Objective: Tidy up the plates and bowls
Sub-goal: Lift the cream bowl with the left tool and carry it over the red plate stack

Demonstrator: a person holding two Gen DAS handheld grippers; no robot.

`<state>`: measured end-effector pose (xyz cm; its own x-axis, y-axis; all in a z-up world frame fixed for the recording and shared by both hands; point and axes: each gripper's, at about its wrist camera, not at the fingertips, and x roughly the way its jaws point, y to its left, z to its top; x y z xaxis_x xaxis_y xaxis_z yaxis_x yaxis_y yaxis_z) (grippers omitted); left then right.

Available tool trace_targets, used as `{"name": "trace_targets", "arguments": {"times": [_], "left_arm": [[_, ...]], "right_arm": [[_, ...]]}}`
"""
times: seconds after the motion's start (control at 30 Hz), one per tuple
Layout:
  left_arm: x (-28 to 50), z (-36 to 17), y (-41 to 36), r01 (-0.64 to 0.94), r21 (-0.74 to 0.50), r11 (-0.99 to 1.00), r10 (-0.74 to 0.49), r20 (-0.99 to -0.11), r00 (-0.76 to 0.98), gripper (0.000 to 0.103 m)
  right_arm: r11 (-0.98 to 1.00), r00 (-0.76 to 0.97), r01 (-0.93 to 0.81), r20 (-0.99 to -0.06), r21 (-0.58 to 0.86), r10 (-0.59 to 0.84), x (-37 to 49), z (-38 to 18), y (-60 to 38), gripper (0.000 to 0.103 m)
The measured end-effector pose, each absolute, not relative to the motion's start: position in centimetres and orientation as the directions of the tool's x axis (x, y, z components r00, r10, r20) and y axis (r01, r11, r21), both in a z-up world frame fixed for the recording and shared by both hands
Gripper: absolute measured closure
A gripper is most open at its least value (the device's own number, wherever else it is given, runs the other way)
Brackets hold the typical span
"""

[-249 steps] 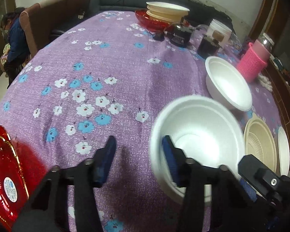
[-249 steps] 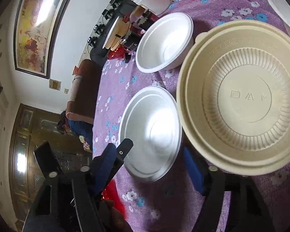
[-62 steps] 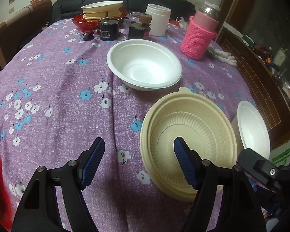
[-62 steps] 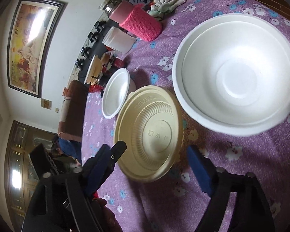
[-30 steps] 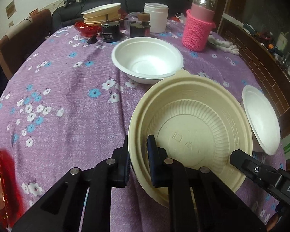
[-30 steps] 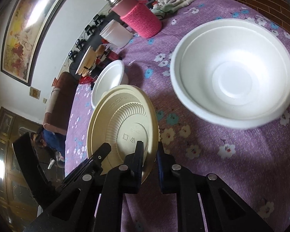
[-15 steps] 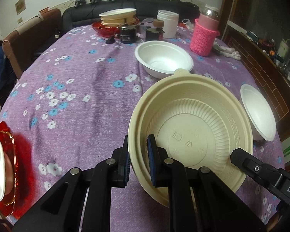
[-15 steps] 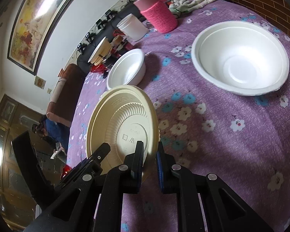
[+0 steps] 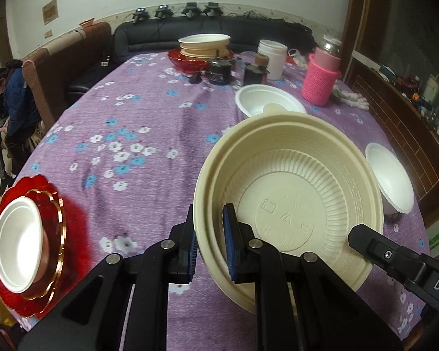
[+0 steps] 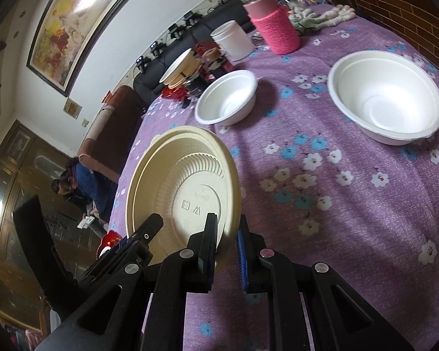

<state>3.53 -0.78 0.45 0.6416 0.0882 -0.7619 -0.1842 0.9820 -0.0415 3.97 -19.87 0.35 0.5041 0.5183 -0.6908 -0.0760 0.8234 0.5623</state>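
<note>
The cream bowl (image 9: 289, 201), judged light, thin and flexible, is being carried clear above the purple tablecloth (image 9: 149, 122), pinched at opposite rim edges by the left gripper (image 9: 209, 242) and the right gripper (image 10: 226, 248), where it is best gripped.

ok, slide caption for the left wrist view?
Left gripper clamps the cream bowl rim above the purple floral tablecloth.

Pink-sleeved jar (image 9: 321, 79) (beside white tub (image 9: 271, 57))
</note>
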Motion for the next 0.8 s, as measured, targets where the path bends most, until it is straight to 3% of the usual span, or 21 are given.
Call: {"name": "trace_targets", "arguments": {"times": [0.8], "left_arm": [[-2.4,2.1,10.2,-0.407,-0.066,0.911,0.234,-0.729,0.643,0.089]], "right_arm": [[0.789,0.41,-0.309,-0.675,0.531,0.614,1.8,2.9,-7.5,0.091]]}}
